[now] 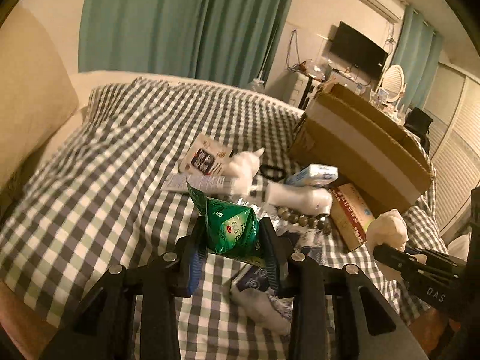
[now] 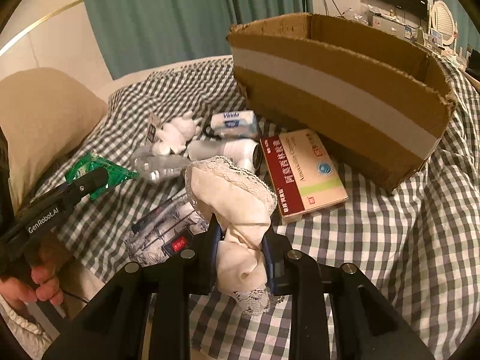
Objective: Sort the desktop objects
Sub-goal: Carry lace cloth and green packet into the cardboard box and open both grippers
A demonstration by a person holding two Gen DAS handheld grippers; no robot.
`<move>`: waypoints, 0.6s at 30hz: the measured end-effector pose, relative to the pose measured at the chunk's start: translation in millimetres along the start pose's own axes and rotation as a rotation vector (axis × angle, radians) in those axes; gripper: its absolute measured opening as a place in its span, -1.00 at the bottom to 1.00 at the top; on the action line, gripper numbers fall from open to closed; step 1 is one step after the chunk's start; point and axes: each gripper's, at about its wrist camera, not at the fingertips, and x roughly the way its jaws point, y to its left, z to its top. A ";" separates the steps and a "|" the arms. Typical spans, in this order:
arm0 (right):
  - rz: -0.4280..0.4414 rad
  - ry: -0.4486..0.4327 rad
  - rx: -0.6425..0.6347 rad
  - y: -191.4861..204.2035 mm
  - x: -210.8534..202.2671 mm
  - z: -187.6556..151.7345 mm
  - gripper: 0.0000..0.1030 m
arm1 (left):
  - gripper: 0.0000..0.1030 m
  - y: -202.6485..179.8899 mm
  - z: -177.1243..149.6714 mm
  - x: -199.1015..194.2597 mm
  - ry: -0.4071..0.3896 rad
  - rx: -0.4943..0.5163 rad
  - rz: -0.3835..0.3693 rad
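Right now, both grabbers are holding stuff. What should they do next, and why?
Probably carry one catch over to the open cardboard box and drop it in. The left gripper pinches a green packet, the right gripper a lacy cloth, both lifted off the bed.

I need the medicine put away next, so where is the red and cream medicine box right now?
In the right wrist view the medicine box lies flat on the checked bedspread, right of centre, against the front wall of the cardboard box and just right of the white bottle.
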 end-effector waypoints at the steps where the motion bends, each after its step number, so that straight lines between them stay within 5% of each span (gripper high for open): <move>1: -0.001 -0.016 0.006 -2.9 -7.2 1.9 -0.53 | -0.31 -2.9 2.5 -3.4 -0.010 0.008 -0.008; 10: -0.012 -0.139 0.023 -16.2 -47.7 38.5 -0.53 | -0.31 -44.0 40.5 -20.0 -0.079 0.062 -0.117; 18: -0.083 -0.260 0.081 -58.6 -78.5 100.9 -0.53 | -0.31 -105.7 111.0 -20.4 -0.185 0.155 -0.228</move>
